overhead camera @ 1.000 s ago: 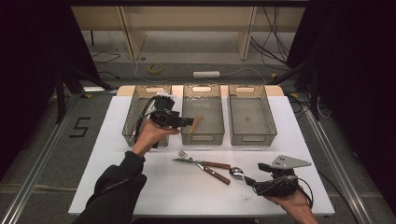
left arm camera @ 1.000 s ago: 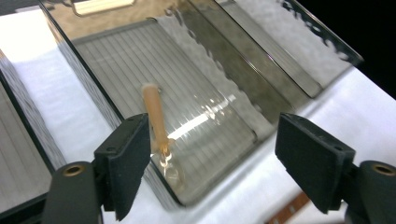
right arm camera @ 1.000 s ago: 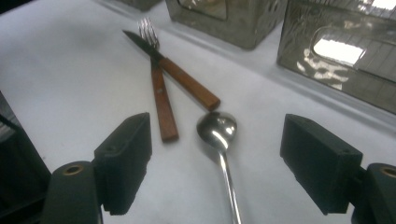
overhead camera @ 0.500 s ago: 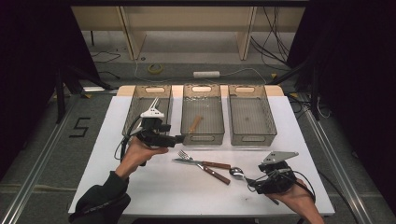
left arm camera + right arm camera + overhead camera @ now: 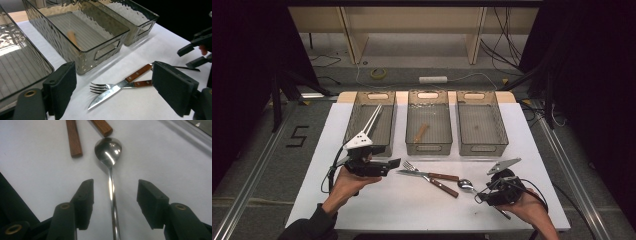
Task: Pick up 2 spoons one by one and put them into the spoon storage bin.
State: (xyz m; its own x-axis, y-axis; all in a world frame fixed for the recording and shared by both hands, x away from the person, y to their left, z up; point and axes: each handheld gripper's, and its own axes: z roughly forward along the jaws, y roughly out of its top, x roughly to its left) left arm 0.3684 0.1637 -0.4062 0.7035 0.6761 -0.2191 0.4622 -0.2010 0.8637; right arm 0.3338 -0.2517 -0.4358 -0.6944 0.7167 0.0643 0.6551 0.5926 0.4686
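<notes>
We saw the right gripper [image 5: 113, 195] low over the white tabletop [image 5: 377, 210], at the near right of the high view, its jaws astride the thin handle of a shiny steel spoon [image 5: 110, 167]. Those jaws had just been closing, yet both pads stood apart from the handle on either side. The spoon lay flat, its bowl pointing away from the gripper and just beside the ends of two wooden handles. These belonged to a wooden-handled steel fork [image 5: 117, 85] and a wooden-handled steel knife [image 5: 113, 90], which lay crossed near the table's middle. The left gripper [image 5: 115, 90] hovered beside them with its jaws spread wide and nothing between them. Behind stood three clear smoky plastic bins [image 5: 482, 145]; a small wooden piece [image 5: 421, 132] lay in the middle one.
</notes>
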